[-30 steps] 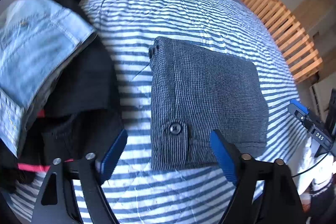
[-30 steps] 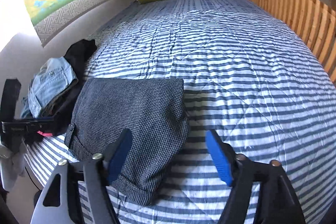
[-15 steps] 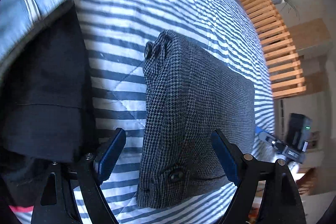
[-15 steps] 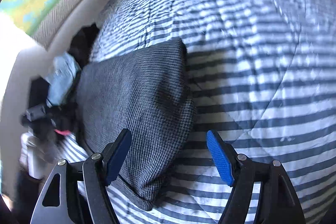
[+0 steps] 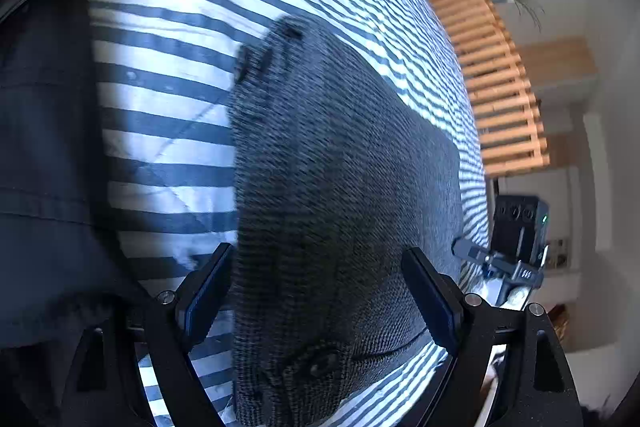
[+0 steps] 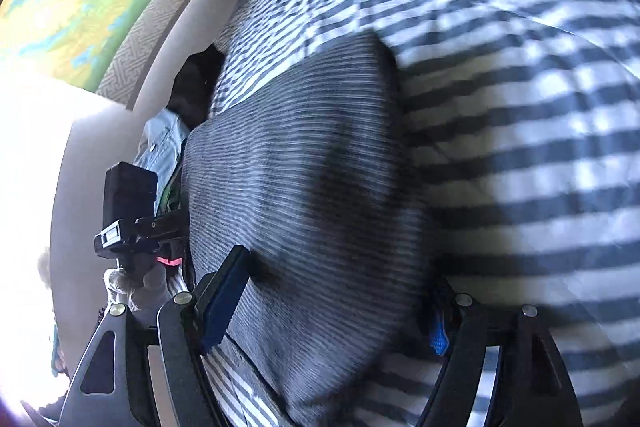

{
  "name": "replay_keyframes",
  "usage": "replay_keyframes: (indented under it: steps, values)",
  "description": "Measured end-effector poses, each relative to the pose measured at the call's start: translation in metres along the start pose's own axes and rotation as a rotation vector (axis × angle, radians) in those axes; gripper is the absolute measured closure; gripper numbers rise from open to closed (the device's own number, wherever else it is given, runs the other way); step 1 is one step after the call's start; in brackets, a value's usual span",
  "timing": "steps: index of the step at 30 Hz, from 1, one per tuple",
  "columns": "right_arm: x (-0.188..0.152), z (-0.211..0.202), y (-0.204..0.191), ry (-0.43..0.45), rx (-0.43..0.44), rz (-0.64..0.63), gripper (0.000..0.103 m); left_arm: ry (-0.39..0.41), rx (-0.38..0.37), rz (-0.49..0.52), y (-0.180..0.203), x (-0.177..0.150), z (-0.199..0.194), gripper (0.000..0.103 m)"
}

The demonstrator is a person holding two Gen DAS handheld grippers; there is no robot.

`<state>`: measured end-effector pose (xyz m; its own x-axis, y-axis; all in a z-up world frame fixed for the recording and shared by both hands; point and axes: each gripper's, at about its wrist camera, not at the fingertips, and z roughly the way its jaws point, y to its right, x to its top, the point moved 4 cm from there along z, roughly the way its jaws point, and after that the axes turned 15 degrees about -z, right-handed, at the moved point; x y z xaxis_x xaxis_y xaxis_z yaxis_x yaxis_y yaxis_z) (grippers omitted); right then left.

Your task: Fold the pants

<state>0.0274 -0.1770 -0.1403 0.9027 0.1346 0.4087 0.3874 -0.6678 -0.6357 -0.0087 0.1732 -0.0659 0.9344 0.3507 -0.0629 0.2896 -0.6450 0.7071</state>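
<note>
Jaws of both the left gripper and right gripper gaped wide, unclamped, straddling the folded grey houndstooth pants on the striped bed.

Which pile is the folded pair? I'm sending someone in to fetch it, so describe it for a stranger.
Start at the blue-and-white striped bedspread. The folded pants lie flat on it as a tidy grey rectangle, between both open grippers. Unlike the loose heap of dark clothes and light denim beside them, they are fine-checked grey with a button.
</note>
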Motion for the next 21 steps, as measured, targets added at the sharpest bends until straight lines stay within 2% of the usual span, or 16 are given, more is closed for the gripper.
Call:
replay_keyframes:
  steps: [3,4,5,6,7,9,13,16,21]
  values:
    - [0.007,0.014,-0.015,-0.019,-0.034,-0.073,0.031,0.020,0.029,0.053,0.009,-0.006,0.007,0.017]
    - [0.008,0.017,-0.018,-0.018,-0.036,-0.080,0.035,0.027,0.030,0.052,0.010,-0.006,0.008,0.020]
    - [0.008,0.020,-0.019,-0.022,-0.031,-0.077,0.042,0.031,0.030,0.054,0.010,-0.006,0.008,0.026]
    - [0.008,0.023,-0.019,-0.026,-0.023,-0.066,0.052,0.026,0.030,0.050,0.010,-0.006,0.009,0.037]
    - [0.008,0.023,-0.019,-0.019,-0.019,-0.054,0.064,0.033,0.024,0.039,0.009,-0.007,0.009,0.040]
    - [0.009,0.020,-0.019,-0.004,0.020,-0.031,0.072,0.049,0.019,0.036,0.009,-0.007,0.006,0.046]
    - [0.010,0.013,-0.032,0.002,-0.016,-0.060,0.078,0.082,0.001,0.033,0.014,-0.011,-0.009,0.063]
    - [0.014,0.004,-0.040,0.013,-0.021,-0.078,0.080,0.092,-0.009,0.042,0.023,-0.014,-0.018,0.068]
    - [0.023,-0.017,-0.052,0.048,-0.036,-0.093,0.081,0.096,-0.027,0.054,0.036,-0.019,-0.028,0.070]
